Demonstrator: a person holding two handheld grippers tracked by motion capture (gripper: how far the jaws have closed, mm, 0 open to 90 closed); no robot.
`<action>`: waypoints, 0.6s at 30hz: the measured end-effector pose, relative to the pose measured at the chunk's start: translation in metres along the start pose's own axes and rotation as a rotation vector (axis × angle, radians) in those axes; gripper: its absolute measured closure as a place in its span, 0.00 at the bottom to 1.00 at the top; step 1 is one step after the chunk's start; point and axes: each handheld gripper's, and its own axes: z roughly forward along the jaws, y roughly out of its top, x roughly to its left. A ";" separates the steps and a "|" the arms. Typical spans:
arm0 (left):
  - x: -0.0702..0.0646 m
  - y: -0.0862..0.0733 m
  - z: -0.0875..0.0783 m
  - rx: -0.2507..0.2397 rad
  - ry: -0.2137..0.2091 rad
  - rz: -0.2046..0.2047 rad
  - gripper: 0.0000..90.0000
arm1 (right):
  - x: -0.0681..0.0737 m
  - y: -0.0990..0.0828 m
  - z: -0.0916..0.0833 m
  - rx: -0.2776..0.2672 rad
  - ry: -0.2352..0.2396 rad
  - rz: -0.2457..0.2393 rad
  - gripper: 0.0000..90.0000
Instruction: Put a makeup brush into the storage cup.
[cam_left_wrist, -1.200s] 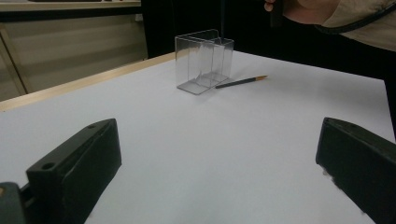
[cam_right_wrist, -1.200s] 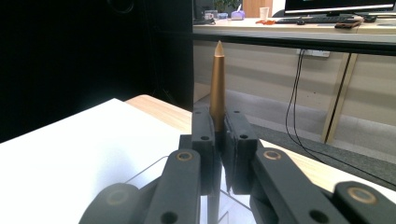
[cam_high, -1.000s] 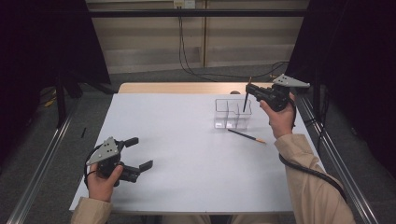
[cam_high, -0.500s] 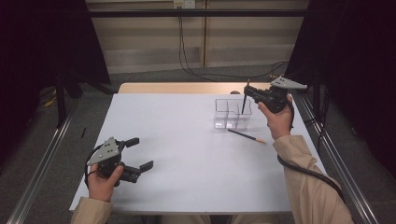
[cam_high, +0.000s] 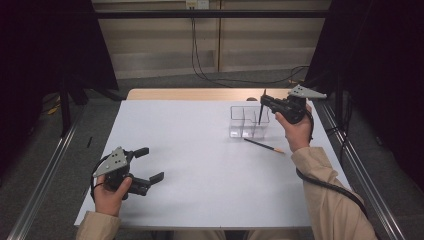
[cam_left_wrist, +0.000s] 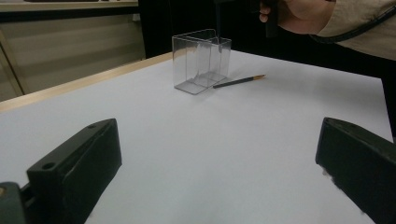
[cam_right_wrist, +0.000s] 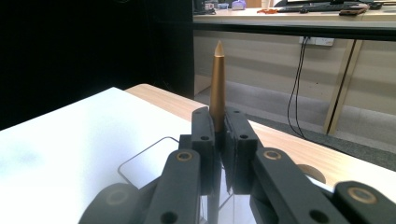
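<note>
A clear plastic box (cam_high: 246, 121) with two compartments stands on the far right part of the white table (cam_high: 200, 170). A slim dark brush (cam_high: 260, 110) hangs upright over it, its lower end inside the box's right-hand compartment as the high view shows it; whether the tip touches the bottom cannot be told. Both compartments otherwise look bare, though the transparent walls make this hard to confirm.

A second brush (cam_high: 264, 145) lies flat on the table just in front of the box, near it and apart from it.

In the left gripper view the right hand (cam_left_wrist: 299, 14) is cut off by the top edge, and the held brush (cam_left_wrist: 218, 23) is dim against the dark background.

The right gripper (cam_high: 265, 102) is closed tight on the upright brush; in the right gripper view its golden pointed end (cam_right_wrist: 217, 84) rises above the clamped pads. The left gripper (cam_high: 150, 164) rests at the near left of the table, jaws wide apart, holding nothing.
</note>
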 end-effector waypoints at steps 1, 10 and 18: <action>0.000 0.000 0.000 0.001 0.001 0.001 0.00 | 0.000 -0.001 0.000 0.000 -0.002 0.002 0.93; 0.000 0.000 0.000 0.002 0.003 0.001 0.00 | -0.002 -0.005 -0.002 0.007 -0.001 0.003 0.93; 0.000 0.000 0.000 0.002 0.004 0.001 0.00 | -0.001 -0.004 -0.003 0.009 0.002 0.005 0.92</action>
